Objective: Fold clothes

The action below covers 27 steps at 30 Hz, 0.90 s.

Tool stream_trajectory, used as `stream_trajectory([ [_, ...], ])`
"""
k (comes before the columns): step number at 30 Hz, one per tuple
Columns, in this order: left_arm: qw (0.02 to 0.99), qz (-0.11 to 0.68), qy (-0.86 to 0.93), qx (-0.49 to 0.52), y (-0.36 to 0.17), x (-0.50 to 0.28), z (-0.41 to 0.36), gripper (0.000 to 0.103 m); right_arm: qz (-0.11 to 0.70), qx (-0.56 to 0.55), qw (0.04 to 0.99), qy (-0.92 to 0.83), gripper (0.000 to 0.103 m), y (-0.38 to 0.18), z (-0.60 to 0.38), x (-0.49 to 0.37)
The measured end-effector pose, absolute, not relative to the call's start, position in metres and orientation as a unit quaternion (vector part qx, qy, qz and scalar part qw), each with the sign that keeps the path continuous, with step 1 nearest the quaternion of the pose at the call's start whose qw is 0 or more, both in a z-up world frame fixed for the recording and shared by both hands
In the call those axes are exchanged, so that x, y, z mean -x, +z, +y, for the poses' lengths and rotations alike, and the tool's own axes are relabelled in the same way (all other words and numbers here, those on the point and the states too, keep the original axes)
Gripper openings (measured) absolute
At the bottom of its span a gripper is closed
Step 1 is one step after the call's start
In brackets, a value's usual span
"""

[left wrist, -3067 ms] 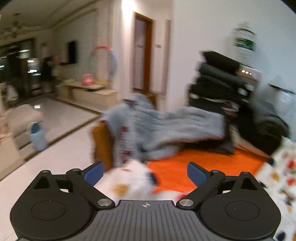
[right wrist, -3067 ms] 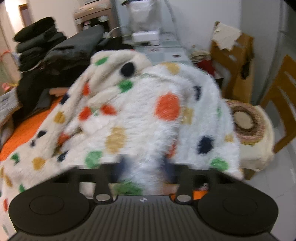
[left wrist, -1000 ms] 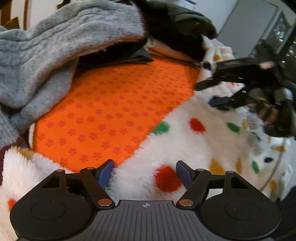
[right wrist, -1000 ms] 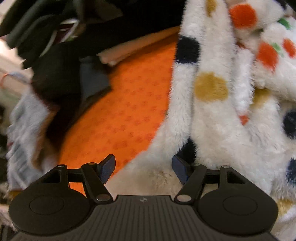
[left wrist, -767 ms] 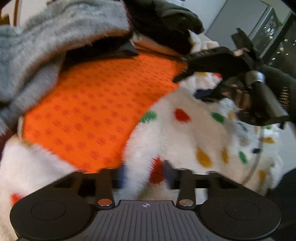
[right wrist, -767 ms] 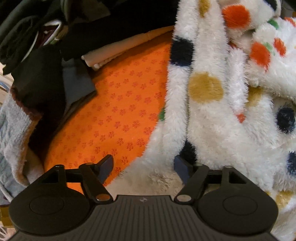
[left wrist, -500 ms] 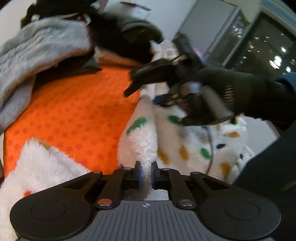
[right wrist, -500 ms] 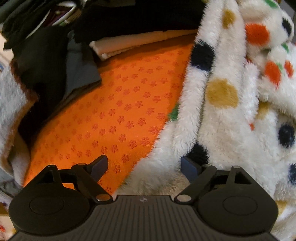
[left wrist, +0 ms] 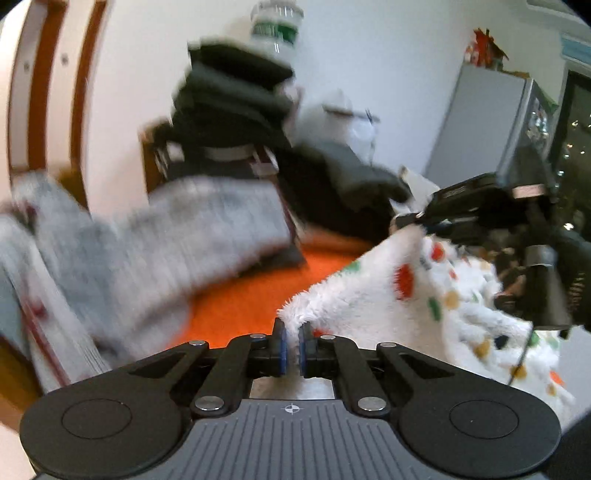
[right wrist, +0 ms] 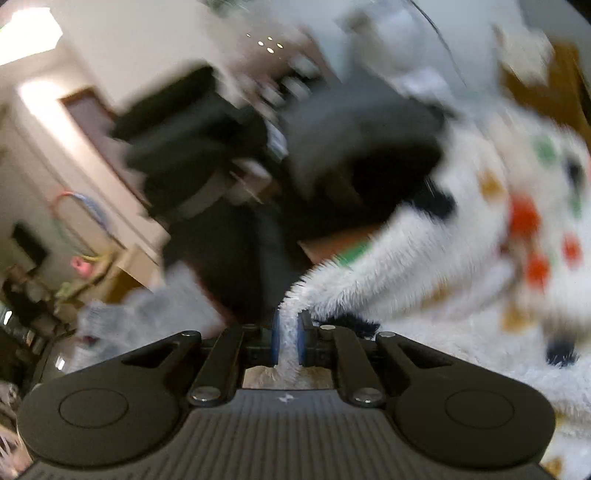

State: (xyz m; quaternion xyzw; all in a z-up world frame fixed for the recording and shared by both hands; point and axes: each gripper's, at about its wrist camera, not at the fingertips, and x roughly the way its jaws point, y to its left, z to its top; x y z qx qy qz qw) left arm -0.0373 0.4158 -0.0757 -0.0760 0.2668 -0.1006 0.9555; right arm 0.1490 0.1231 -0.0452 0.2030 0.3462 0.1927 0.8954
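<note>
The left gripper (left wrist: 291, 345) pinches the spotted fleece garment (left wrist: 373, 295). The right gripper (right wrist: 288, 343) clamps another edge above the orange mat (left wrist: 243, 306).

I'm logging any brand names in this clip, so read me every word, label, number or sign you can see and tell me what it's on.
Nothing can be read in either view.
Water bottle behind the stack of dark folded clothes: green label with pale marks, too blurred to read.
Appliance behind the clothes in the right wrist view: only small lit dots, no text.
Spotted fleece garment: coloured dots, no lettering.
</note>
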Motion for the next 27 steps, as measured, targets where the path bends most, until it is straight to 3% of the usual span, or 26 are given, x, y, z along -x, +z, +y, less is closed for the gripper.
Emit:
stream_trajectory([
  [7,0.976,0.212,-0.030,0.030,-0.031,-0.029,0.423,0.009,0.269,-0.161,0.921,0.230,0.011,0.013,0.146,-0.201],
  [14,0.956,0.294,0.011,0.002,-0.078,-0.097,0.425,0.011,0.317,-0.084,0.914,0.237,0.016,-0.030,0.189,-0.262],
  [18,0.950,0.313,0.014,0.015,-0.101,-0.093,0.431,0.031,0.347,-0.044,0.905,0.243,0.033,-0.051,0.197,-0.260],
  [20,0.948,0.317,0.018,0.026,-0.106,-0.087,0.434,0.057,0.345,-0.031,0.905,0.245,0.054,-0.051,0.192,-0.248],
  [23,0.951,0.306,0.019,0.040,-0.101,-0.078,0.435,0.062,0.343,-0.018,0.905,0.251,0.065,-0.048,0.181,-0.232],
  [27,0.956,0.289,0.022,0.052,-0.085,-0.060,0.430,0.073,0.336,-0.010,0.905,0.261,0.068,-0.034,0.154,-0.206],
])
